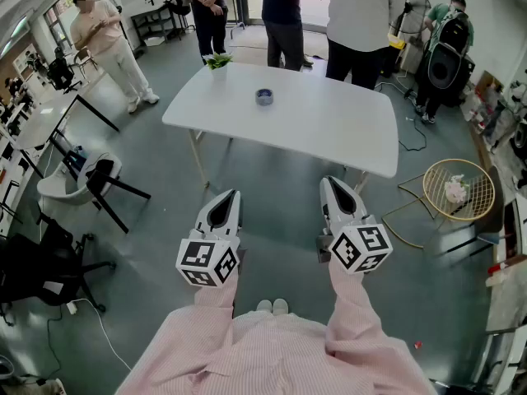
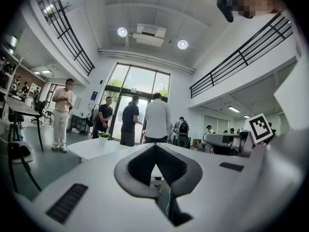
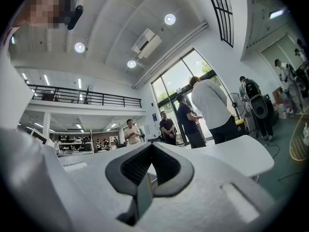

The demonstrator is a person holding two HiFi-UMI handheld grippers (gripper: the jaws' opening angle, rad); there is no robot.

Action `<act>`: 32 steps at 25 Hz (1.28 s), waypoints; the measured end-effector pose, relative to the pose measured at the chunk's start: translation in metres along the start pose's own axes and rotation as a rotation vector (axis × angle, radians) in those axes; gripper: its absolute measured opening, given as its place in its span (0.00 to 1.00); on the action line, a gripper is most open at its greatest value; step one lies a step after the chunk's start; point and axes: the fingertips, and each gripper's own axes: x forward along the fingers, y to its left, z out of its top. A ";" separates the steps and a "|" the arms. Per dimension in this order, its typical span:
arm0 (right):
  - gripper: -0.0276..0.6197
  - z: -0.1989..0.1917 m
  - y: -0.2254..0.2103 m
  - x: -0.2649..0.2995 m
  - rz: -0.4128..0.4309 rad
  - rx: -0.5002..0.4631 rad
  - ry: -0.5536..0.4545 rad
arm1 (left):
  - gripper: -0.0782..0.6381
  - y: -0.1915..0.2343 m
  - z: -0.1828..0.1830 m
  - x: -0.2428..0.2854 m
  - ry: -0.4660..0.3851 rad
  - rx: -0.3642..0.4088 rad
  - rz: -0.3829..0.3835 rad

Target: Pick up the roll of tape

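The roll of tape [image 1: 263,97], a small dark ring, lies on the white table [image 1: 329,134] towards its far left part. Both grippers hang well short of the table's near edge, over the grey floor, held level. My left gripper [image 1: 234,194] is shut and holds nothing. My right gripper [image 1: 330,181] is also shut and empty. In the left gripper view the closed tips [image 2: 155,145] point at the table [image 2: 91,148]. In the right gripper view the closed tips [image 3: 151,145] sit left of the table's corner [image 3: 241,151]. Neither gripper view shows the tape.
A small potted plant [image 1: 218,60] stands at the table's far left corner. Several people [image 1: 284,6] stand behind the table. Black and white chairs [image 1: 90,179] are on the left, and a gold wire basket [image 1: 459,189] is on the right.
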 end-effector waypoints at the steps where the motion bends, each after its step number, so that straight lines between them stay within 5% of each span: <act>1: 0.05 0.000 -0.002 0.002 0.000 0.001 0.001 | 0.11 0.001 0.000 0.002 0.000 0.001 0.000; 17: 0.07 -0.014 -0.035 0.031 0.037 0.043 0.050 | 0.11 0.004 -0.012 0.034 0.008 -0.021 0.027; 32: 0.20 -0.040 -0.069 0.113 0.016 0.067 0.118 | 0.11 0.062 -0.020 0.098 0.040 -0.045 0.063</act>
